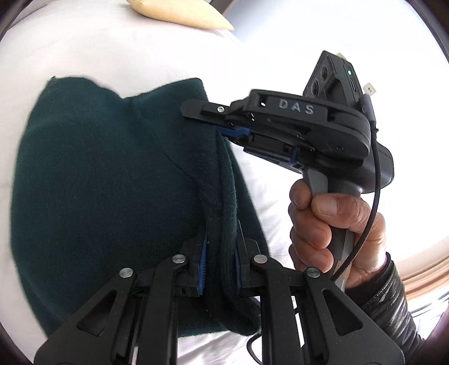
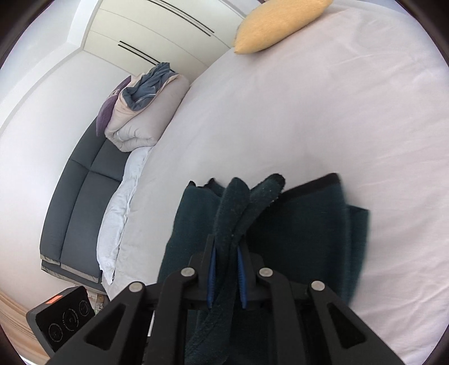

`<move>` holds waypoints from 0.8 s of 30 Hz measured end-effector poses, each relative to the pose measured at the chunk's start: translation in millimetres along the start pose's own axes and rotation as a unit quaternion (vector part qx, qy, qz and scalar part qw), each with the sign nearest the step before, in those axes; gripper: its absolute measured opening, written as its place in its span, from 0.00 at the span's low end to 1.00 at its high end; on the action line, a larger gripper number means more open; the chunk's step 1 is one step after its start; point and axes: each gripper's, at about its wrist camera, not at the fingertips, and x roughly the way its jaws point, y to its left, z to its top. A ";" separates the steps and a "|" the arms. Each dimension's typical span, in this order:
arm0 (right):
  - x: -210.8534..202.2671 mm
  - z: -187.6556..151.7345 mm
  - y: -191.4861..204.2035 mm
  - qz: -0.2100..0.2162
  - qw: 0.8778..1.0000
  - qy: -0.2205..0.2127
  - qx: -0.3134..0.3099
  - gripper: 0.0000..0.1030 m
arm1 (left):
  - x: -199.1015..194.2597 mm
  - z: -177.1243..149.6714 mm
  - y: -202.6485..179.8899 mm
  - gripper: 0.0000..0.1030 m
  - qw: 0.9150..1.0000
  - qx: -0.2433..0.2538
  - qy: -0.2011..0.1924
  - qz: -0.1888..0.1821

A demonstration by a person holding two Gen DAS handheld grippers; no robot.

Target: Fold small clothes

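Holding a dark green garment (image 1: 98, 174) by one thick edge, both ends pinched: left gripper (image 1: 220, 266) jaws closed on the rolled hem near the lens, right gripper (image 1: 224, 132) jaws closed on the same edge farther along. Seen from the right wrist too: right gripper (image 2: 226, 276) clamped on a doubled band of cloth, garment (image 2: 303, 221) draped below over the white bed (image 2: 308, 112). Judged mid-fold: at least one layer doubled over already, edge lifted and drawn taut between the two grips, not yet laid down or squared. Left to do, by estimate: carry the edge across, set it flat, release, perhaps one more fold. Blur at the cloth margins suggests motion. Around: yellow pillow (image 2: 277, 24) at the far end of the bed, well apart; bundled duvet (image 2: 143, 112) on a grey sofa (image 2: 81, 191) beside the bed; black device (image 2: 60, 317) low left; wardrobe doors (image 2: 157, 31) behind. Nothing lying in the fold path. Only hazard noted: right hand (image 1: 331, 227) and cable (image 1: 376, 168) close by the cloth.
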 end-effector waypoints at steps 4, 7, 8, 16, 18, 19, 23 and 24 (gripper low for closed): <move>-14.4 -1.4 -20.1 -0.008 1.000 -0.007 0.011 0.14 | 15.6 6.4 -8.3 0.13 1.000 0.004 0.011 -0.003; -22.7 -2.7 -29.7 -0.012 1.000 -0.010 0.016 0.14 | 21.5 24.5 -12.7 0.13 1.000 0.010 0.018 -0.002; -24.6 -2.8 -31.4 -0.013 1.000 -0.011 0.018 0.14 | 24.4 28.0 -17.6 0.13 1.000 0.010 0.019 -0.002; -25.3 -2.4 -45.4 -0.028 0.999 -0.007 0.034 0.14 | 35.1 30.8 -12.8 0.13 1.000 -0.007 0.025 0.008; -22.3 -4.6 -54.1 -0.034 0.998 -0.005 0.048 0.15 | 40.9 22.2 -26.1 0.16 1.000 -0.015 0.020 0.006; -20.9 -6.9 -60.5 -0.033 0.998 -0.002 0.058 0.15 | 40.6 18.9 -25.6 0.20 1.000 -0.021 0.018 0.003; -25.1 -16.3 -71.1 -0.004 0.995 0.001 0.096 0.23 | 18.6 9.8 -11.2 0.52 0.998 -0.036 0.036 -0.042; -28.3 -18.8 -67.8 -0.003 0.996 0.002 0.092 0.30 | 7.2 6.8 -6.2 0.57 0.997 -0.042 0.033 -0.054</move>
